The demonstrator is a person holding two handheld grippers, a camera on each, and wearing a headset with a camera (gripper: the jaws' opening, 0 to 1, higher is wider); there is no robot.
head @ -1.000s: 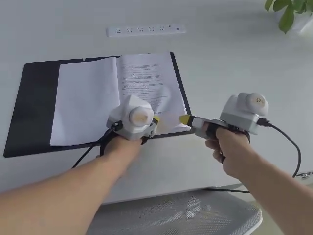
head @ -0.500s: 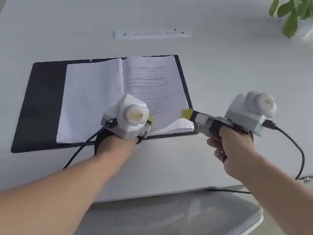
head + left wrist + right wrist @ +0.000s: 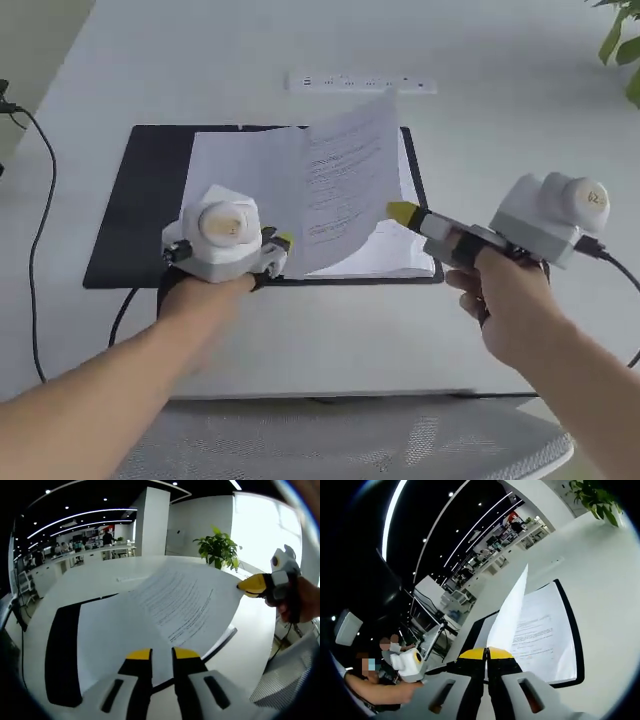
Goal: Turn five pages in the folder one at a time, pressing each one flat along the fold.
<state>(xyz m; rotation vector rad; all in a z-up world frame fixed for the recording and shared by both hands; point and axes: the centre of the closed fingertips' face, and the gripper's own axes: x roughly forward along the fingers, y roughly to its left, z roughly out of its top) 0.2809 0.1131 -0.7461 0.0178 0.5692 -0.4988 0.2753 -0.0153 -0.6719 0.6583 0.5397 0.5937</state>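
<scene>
Across the white workbench (image 3: pixel 500 130) a black folder (image 3: pixel 140 210) is laid open, its covers flat and its white sheets stacked on the inner side. One printed page (image 3: pixel 350 175) is held raised off the right-hand stack, curving upward and leaning toward the fold, while the sheets beneath it are left lying flat. In the left gripper view the same page (image 3: pixel 185 605) is seen arched over the folder (image 3: pixel 62 650), and in the right gripper view it (image 3: pixel 512 610) is seen nearly edge-on above the printed sheet below.

The right gripper (image 3: pixel 402 212) is closed on the outer edge of the raised page; in its own view the yellow-tipped jaws (image 3: pixel 486 653) are pressed together with the paper pinched between them. The left gripper (image 3: pixel 283 241) is kept at the near edge of the folder, close to the fold; its jaws (image 3: pixel 161 654) are parted by a narrow slit and nothing is gripped between them.

Beyond the folder a white power strip (image 3: pixel 360 83) is laid on the bench. A dark cable (image 3: pixel 45 200) is draped at the left edge, and green leaves of a plant (image 3: pixel 622 35) are seen at the far right corner.
</scene>
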